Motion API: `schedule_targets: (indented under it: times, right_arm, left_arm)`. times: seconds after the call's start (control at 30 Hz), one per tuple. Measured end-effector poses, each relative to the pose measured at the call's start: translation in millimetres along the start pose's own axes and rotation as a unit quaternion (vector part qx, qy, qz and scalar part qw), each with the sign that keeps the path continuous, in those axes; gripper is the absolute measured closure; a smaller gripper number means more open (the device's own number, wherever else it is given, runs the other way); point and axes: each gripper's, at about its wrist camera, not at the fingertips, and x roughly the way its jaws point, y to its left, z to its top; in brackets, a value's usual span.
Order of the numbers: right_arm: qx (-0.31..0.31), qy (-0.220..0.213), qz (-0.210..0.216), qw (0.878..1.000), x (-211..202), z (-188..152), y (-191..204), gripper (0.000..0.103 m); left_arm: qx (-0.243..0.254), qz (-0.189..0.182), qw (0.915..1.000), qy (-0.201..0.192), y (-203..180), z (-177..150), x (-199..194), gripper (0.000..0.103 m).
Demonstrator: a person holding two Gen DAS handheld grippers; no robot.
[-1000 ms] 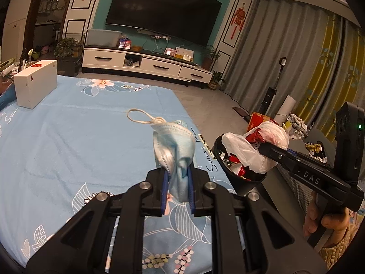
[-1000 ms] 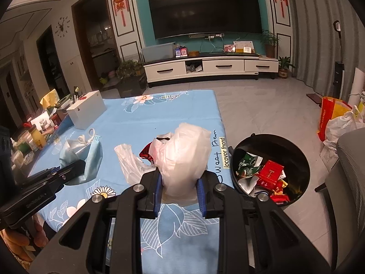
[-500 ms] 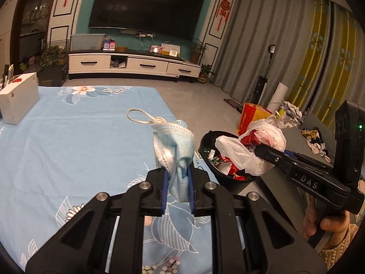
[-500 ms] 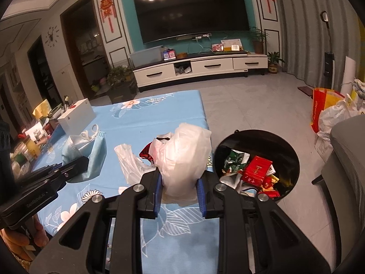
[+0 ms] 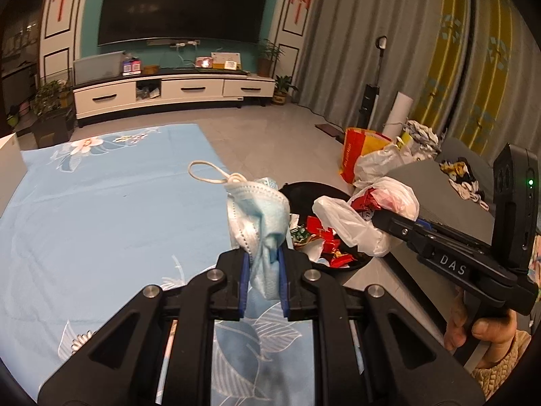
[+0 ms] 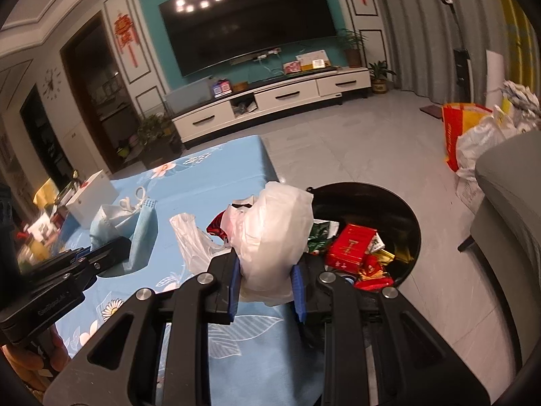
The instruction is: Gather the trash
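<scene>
My left gripper [image 5: 263, 270] is shut on a crumpled blue face mask [image 5: 260, 216] and holds it above the table's right edge, beside the black trash bin [image 5: 304, 189]. My right gripper [image 6: 265, 282] is shut on a white plastic bag [image 6: 274, 226] with red wrappers inside, held up at the bin's [image 6: 402, 209] near-left rim. The bin holds red and green packets. The bag also shows in the left wrist view [image 5: 365, 216], and the mask in the right wrist view [image 6: 135, 223].
The table wears a light blue flowered cloth [image 5: 101, 209]. A white box [image 6: 91, 196] stands at its far left. A grey sofa [image 6: 507, 223] is right of the bin. Red-yellow and white bags [image 5: 365, 155] sit on the floor beyond.
Both grippers have swung right toward the bin, still holding the mask and the bag. The bin now sits closer in both views.
</scene>
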Motion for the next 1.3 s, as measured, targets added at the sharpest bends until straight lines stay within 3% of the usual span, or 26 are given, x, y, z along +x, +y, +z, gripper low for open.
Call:
schedule_targets:
  times: [0.3, 0.67, 0.73, 0.87, 0.93, 1.03, 1.07, 1.13, 1.23, 1.3]
  right_arm:
    - [0.037, 0.009, -0.02, 0.999, 19.2, 1.1, -38.1, 0.077]
    - [0.06, 0.048, -0.058, 0.995, 73.3, 7.4, -84.6, 0.067]
    - [0.06, 0.055, -0.061, 0.995, 83.4, 7.8, -89.1, 0.059]
    - [0.062, 0.054, -0.071, 0.994, 82.1, 10.2, -91.8, 0.045]
    - [0.061, 0.05, -0.086, 0.993, 70.2, 12.2, -88.9, 0.032]
    - [0.06, 0.058, -0.103, 0.991, 46.9, 15.2, -80.1, 0.013]
    - [0.06, 0.065, -0.114, 0.99, 41.8, 16.2, -79.4, 0.003]
    - [0.065, 0.083, -0.12, 0.987, 27.9, 18.5, -77.4, 0.003]
    - [0.069, 0.117, -0.109, 0.985, 6.2, 19.9, -67.8, 0.003]
    - [0.06, 0.124, -0.114, 0.984, -11.4, 20.2, -57.8, 0.003]
  left_arm:
    - [0.03, -0.029, 0.9989, 0.024, -30.3, 11.6, 45.3, 0.087]
    - [0.057, -0.063, 0.9927, 0.085, -56.8, 24.4, 146.8, 0.081]
    - [0.058, -0.065, 0.9913, 0.099, -59.1, 24.1, 163.2, 0.065]
    - [0.058, -0.064, 0.9906, 0.106, -59.9, 24.8, 174.0, 0.049]
    - [0.06, -0.062, 0.9911, 0.101, -60.5, 25.6, 169.2, 0.025]
    - [0.052, -0.045, 0.9929, 0.097, -57.5, 29.6, 149.1, 0.004]
    - [0.051, -0.039, 0.9932, 0.098, -56.0, 30.5, 142.0, 0.003]
    - [0.052, -0.005, 0.9934, 0.102, -53.8, 34.0, 122.1, 0.003]
    - [0.057, -0.003, 0.9932, 0.102, -53.4, 38.5, 93.5, 0.003]
    - [0.057, 0.021, 0.9944, 0.087, -51.9, 41.9, 68.8, 0.003]
